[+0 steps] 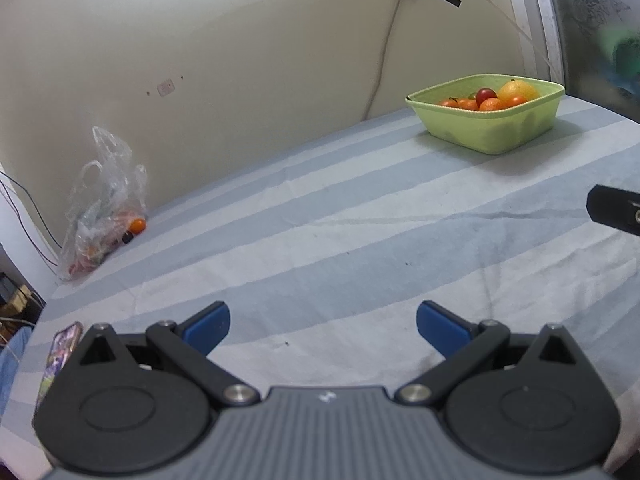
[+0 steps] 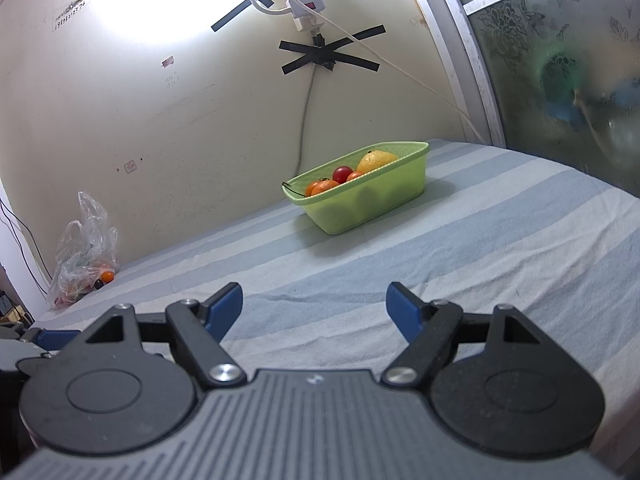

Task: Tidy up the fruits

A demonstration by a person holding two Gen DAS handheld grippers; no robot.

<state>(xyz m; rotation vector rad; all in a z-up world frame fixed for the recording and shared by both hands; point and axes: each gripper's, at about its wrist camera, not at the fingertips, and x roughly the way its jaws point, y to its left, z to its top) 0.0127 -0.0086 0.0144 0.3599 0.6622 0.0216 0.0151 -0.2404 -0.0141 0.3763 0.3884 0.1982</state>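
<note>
Left wrist view: low over the striped bed sheet (image 1: 320, 216), facing the cream wall (image 1: 240, 60). Own left gripper (image 1: 323, 326) fills the lower frame. Green basket (image 1: 488, 114) sits upper right, far off; plastic bag (image 1: 104, 208) at left edge.

Right wrist view: similarly low, same heading, right gripper (image 2: 314, 312) in the lower frame. Basket (image 2: 360, 188) appears centre, bag (image 2: 86, 252) at left.

Both views share sheet, wall, basket, bag and black tape cross (image 2: 330, 56).
</note>
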